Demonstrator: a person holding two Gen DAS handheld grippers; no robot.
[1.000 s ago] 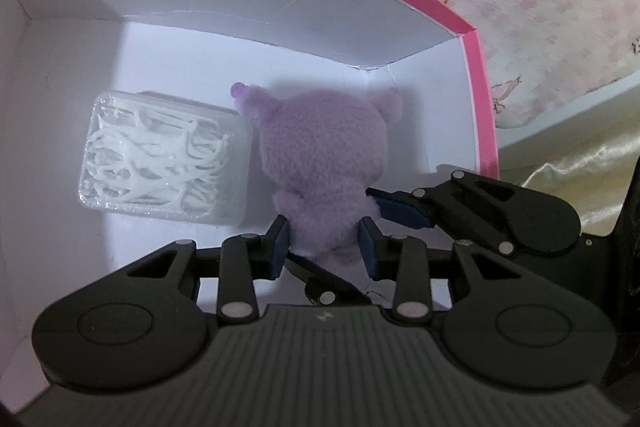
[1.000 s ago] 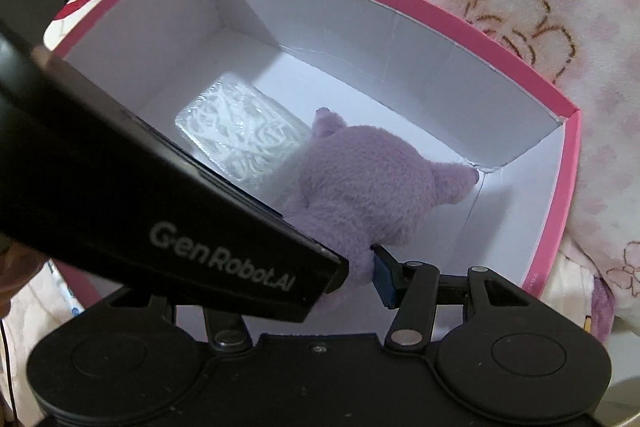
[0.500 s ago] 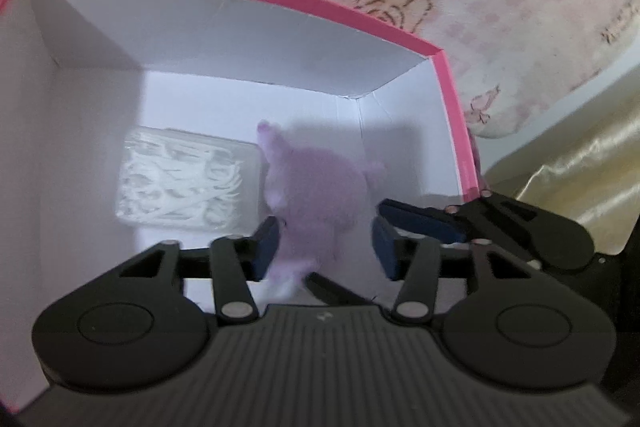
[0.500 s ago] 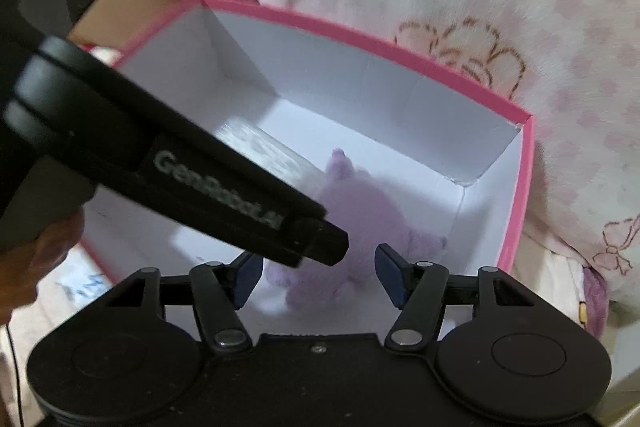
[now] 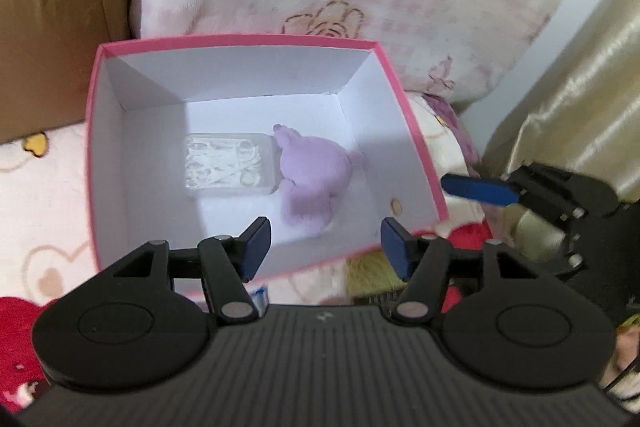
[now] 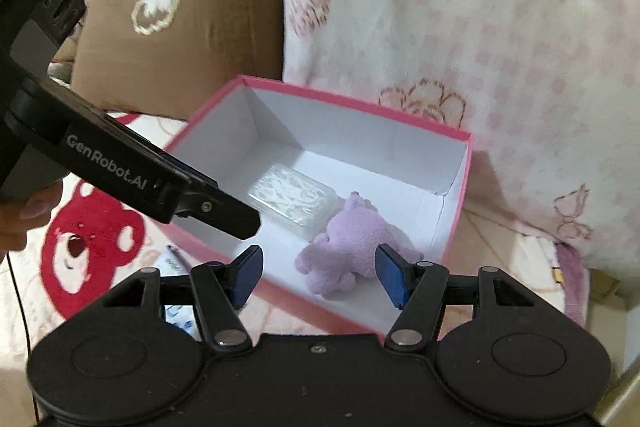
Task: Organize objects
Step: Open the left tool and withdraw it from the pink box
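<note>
Purple plush lies in pink box, 3 o'clock of clear case, touching it | your left gripper and right gripper fingers spread wide, empty | plush likely light, squashy: pinch its body; case rigid, slippery: grip its long sides.

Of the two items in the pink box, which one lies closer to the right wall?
The purple plush, soft and fuzzy. The clear case of white picks sits to its left, touching it, nearer the middle of the box.

Fuzzy plush toy, smooth matt cardboard box
</note>
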